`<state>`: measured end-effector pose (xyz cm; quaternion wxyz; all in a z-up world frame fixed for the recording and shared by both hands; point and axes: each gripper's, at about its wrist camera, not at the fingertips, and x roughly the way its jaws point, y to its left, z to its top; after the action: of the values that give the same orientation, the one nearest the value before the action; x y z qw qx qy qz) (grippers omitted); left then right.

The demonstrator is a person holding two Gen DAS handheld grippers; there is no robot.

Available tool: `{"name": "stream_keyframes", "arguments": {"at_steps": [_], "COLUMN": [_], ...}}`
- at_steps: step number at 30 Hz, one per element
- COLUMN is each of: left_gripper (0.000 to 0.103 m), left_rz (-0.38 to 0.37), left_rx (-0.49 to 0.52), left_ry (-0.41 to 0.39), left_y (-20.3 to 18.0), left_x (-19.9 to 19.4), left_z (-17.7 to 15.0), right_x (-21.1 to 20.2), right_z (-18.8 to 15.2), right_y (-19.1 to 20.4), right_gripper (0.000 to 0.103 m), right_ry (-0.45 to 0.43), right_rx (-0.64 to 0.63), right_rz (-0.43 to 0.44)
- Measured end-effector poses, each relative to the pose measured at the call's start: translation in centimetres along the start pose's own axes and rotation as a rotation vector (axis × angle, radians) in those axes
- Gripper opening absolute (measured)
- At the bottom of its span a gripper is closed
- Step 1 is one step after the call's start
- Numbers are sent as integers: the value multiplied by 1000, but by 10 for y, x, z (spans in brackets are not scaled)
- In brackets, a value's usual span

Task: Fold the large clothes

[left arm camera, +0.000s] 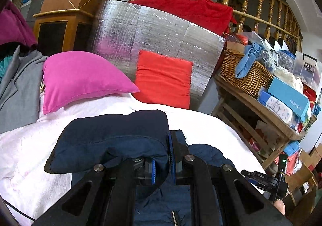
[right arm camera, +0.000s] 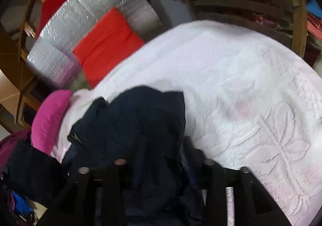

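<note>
On the white blanket [left arm camera: 201,123], your left gripper [left arm camera: 162,157] clenches one navy jacket [left arm camera: 112,135]; two cushions, one pink [left arm camera: 80,79], one red [left arm camera: 163,79], sit behind it; the right gripper's [right arm camera: 161,157] grip is unclear.

The left wrist view is sharp and evenly lit by soft indoor light, with glare on the silver foil sheet [left arm camera: 153,34] and strong fisheye bending and dark corners at the edges, while the right wrist view is dimmer and smeared by motion blur everywhere.

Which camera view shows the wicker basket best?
The left wrist view: the wicker basket is sharp and almost whole on the wooden shelf, blue cloth draped over it. The right wrist view shows only a blurred woven bit at the top edge.
</note>
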<state>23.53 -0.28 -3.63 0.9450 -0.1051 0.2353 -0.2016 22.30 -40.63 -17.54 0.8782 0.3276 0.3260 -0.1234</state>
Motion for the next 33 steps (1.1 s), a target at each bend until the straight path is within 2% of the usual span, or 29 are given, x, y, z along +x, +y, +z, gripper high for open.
{"name": "stream_keyframes", "arguments": {"at_steps": [3, 6, 10, 13, 16, 18, 21, 23, 24, 25, 30, 33], "left_gripper": [12, 12, 12, 12, 14, 15, 33, 65, 72, 75, 75, 75], "left_rz": [-6, -38, -92, -162, -192, -182, -162, -183, -177, -170, -148, -97], "left_rx": [19, 52, 30, -49, -108, -90, -62, -85, -96, -105, -81, -66], "left_ry": [11, 57, 178, 293, 392, 460, 482, 511, 523, 528, 620, 601], "left_y": [-5, -16, -25, -22, -22, -30, -35, -33, -31, -27, -7, 17], "left_x": [4, 18, 52, 84, 107, 119, 116, 111, 107, 102, 79, 57], "left_z": [-4, -13, -39, -67, -92, -105, -107, -104, -103, -102, -99, -89], "right_x": [-2, -6, 0, 2, 6, 8, 8, 5, 3, 2, -4, -8], "right_z": [4, 5, 3, 1, -2, -4, -7, -9, -10, -11, -16, -24], "right_y": [5, 8, 14, 17, 21, 24, 32, 37, 40, 43, 55, 71], "right_gripper": [48, 48, 48, 48, 48, 48, 48, 48, 48, 48, 48, 48], "right_ry": [-43, -61, -55, -46, -31, -17, -5, -7, -9, -9, 0, 12], "right_rx": [-3, -3, -10, -17, -19, -25, -42, -61, -71, -79, -109, -159], "right_rz": [24, 36, 44, 46, 58, 68, 85, 98, 104, 107, 141, 180]}}
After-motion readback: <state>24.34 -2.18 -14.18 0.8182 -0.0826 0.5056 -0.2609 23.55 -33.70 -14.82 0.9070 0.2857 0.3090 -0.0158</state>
